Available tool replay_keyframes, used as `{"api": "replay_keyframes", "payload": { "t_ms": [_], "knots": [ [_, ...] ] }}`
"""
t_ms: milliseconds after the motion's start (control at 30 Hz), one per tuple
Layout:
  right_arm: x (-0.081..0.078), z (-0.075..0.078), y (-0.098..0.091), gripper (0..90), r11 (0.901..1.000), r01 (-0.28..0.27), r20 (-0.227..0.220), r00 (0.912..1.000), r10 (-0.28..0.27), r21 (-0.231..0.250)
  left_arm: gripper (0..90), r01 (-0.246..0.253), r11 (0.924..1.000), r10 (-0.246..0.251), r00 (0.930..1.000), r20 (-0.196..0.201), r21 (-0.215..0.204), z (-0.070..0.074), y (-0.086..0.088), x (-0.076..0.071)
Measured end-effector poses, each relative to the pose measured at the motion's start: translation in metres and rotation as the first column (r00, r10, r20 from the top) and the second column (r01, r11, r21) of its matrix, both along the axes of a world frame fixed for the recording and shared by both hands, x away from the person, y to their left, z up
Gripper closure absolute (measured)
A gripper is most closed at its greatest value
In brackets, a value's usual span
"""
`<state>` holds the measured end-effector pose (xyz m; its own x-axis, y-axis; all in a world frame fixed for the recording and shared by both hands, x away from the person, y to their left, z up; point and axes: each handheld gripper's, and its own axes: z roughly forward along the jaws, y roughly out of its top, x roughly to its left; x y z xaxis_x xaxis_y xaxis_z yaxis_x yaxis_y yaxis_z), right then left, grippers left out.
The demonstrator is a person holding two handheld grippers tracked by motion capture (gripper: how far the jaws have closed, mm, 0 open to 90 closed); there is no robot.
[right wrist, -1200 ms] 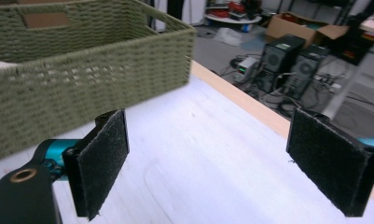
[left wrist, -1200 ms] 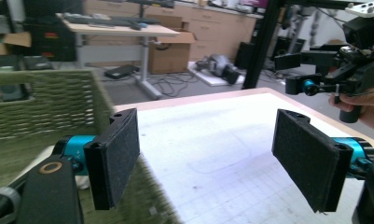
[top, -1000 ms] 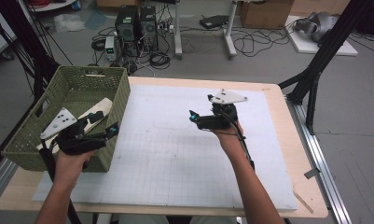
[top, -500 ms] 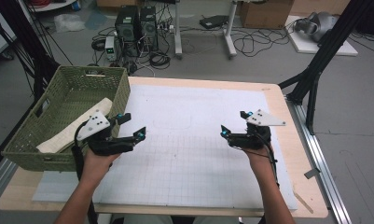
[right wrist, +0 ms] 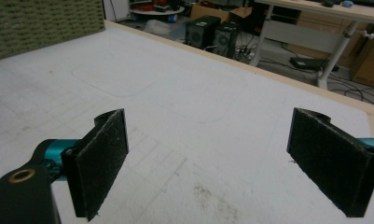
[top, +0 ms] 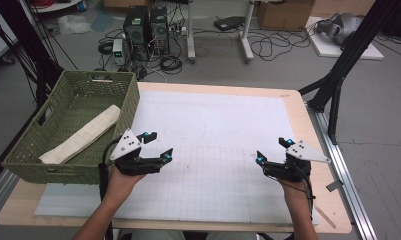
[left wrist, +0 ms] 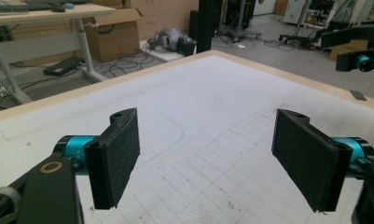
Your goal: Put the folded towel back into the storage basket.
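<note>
Both hands are drawing back toward the near edge of the table [top: 223,87]: a second ago the left gripper [top: 157,145] was hanging over the green basket [top: 70,172] and the right gripper [top: 274,151] was out over the middle of the white mat [top: 213,130], and now each is sitting low at its own near corner, the left just right of the basket, the right near the right edge. Both sets of jaws are standing spread with nothing between them, as the two gripper views show plainly. The rolled cream cloth [top: 83,134] is lying at a slant inside the basket at the far left, so the putting-away is looking finished and the hands are probably settling to rest. The basket's near wall is hiding the cloth's lower end, and the faint pencilled outlines on the mat are too pale to read.
</note>
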<state>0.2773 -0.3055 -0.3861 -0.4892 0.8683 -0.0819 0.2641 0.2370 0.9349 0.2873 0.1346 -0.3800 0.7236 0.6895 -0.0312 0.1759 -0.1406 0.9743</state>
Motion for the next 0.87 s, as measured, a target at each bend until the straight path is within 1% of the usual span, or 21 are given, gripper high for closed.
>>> {"api": "replay_keyframes", "payload": {
  "t_ms": [67, 133, 167, 267, 400, 533, 633, 867],
  "knots": [
    [-0.002, -0.001, -0.003, 11.9, 0.9999, 0.013, 0.004, 0.9999, -0.013, -0.010, 23.8, 0.007, 0.9999, -0.007, 1.0000, -0.003, 0.008, -0.003, -0.002, 0.000],
    [-0.004, -0.003, -0.006, 11.8, 0.9997, 0.023, -0.001, 0.9997, -0.023, 0.002, 23.8, 0.009, 0.9998, -0.009, 0.9999, -0.006, 0.018, -0.006, -0.004, -0.001],
    [-0.004, -0.005, -0.007, 11.8, 0.9997, 0.026, -0.007, 0.9996, -0.026, 0.001, 23.8, 0.012, 0.9998, -0.012, 0.9999, -0.008, 0.019, -0.007, -0.005, -0.001],
    [-0.004, -0.009, -0.007, 11.8, 0.9997, 0.023, -0.018, 0.9996, -0.023, 0.002, 23.8, 0.016, 0.9996, -0.016, 0.9998, -0.015, 0.025, -0.012, -0.007, 0.001],
    [-0.005, -0.010, -0.007, 11.8, 0.9996, 0.029, -0.028, 0.9992, -0.029, 0.008, 23.8, 0.024, 0.9991, -0.024, 0.9995, -0.022, 0.034, -0.016, -0.008, 0.001],
    [-0.005, -0.010, -0.008, 11.8, 0.9994, 0.034, -0.018, 0.9993, -0.033, 0.010, 23.8, 0.020, 0.9993, -0.019, 0.9995, -0.023, 0.031, -0.016, -0.006, 0.002],
    [-0.005, -0.011, -0.008, 11.8, 0.9993, 0.035, -0.024, 0.9991, -0.034, 0.013, 23.8, 0.015, 0.9995, -0.014, 0.9995, -0.029, 0.027, -0.017, -0.005, 0.002],
    [-0.003, -0.013, -0.007, 11.8, 0.9993, 0.035, -0.035, 0.9988, -0.035, 0.013, 23.8, 0.002, 0.9995, -0.001, 0.9989, -0.047, 0.031, -0.021, -0.005, 0.005]
  ]
}}
